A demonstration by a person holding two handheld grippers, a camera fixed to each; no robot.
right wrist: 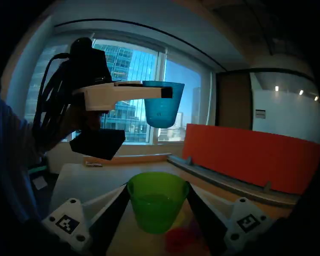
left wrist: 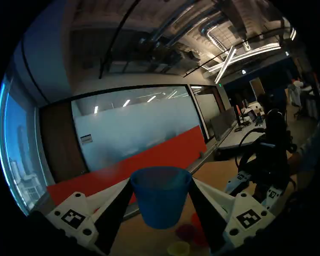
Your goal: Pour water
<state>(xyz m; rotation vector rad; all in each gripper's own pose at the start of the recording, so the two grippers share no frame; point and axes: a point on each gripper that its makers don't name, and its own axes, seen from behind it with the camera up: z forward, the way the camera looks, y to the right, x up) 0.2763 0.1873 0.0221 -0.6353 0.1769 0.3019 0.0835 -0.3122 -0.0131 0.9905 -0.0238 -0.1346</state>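
A blue plastic cup [left wrist: 161, 196] stands upright between the fingers of my left gripper [left wrist: 161, 200], which is shut on it. In the right gripper view that same blue cup [right wrist: 162, 106] hangs high in the air, held by the left gripper [right wrist: 160, 91] and a person's hand. A translucent green cup [right wrist: 157, 205] with water in its lower part is upright in my right gripper [right wrist: 157, 209], which is shut on it. The blue cup is above and beyond the green one. The right gripper [left wrist: 256, 187] appears low at the right of the left gripper view.
Small coloured cups, red [left wrist: 185, 231] and yellow [left wrist: 179, 248], lie on the wooden table [left wrist: 211, 173] below. An orange divider panel [right wrist: 254, 155] runs along the table's far side. Big windows [right wrist: 130, 106] are beyond; desks and a person stand far off.
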